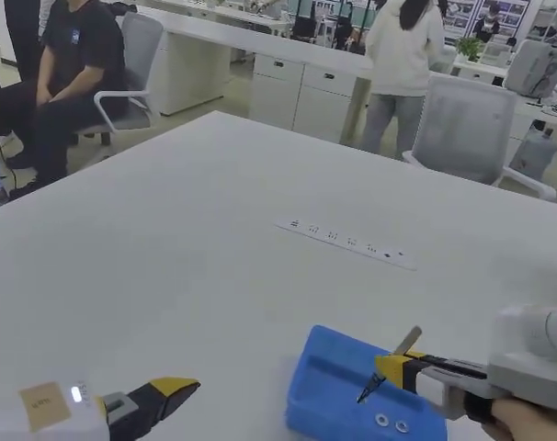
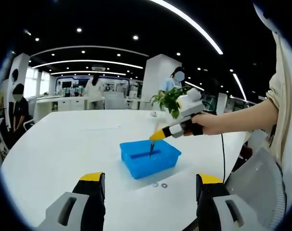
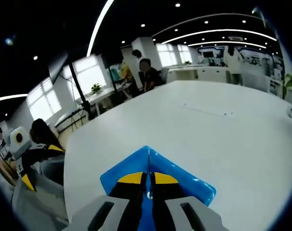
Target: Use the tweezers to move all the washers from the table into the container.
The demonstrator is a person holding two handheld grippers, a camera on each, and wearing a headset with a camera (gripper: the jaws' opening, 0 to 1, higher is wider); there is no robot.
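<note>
A blue container (image 1: 320, 386) stands on the white table (image 1: 187, 239) near its front edge. My right gripper (image 1: 392, 369) is shut on thin dark tweezers (image 1: 369, 390), whose tips point down into the container. In the right gripper view the tweezers (image 3: 148, 166) run out between the shut jaws over the container (image 3: 196, 185). In the left gripper view two washers (image 2: 160, 185) lie on the table just before the container (image 2: 148, 161). In the head view two washers (image 1: 392, 423) show against the blue at its near end. My left gripper (image 1: 176, 390) is open and empty, left of the container.
A strip of sockets (image 1: 347, 243) is set into the table's middle. Grey chairs (image 1: 467, 129) stand at the far edge, with a seated person (image 1: 72, 64) and a standing person (image 1: 403, 55) behind. A potted plant (image 2: 170, 98) sits past the container.
</note>
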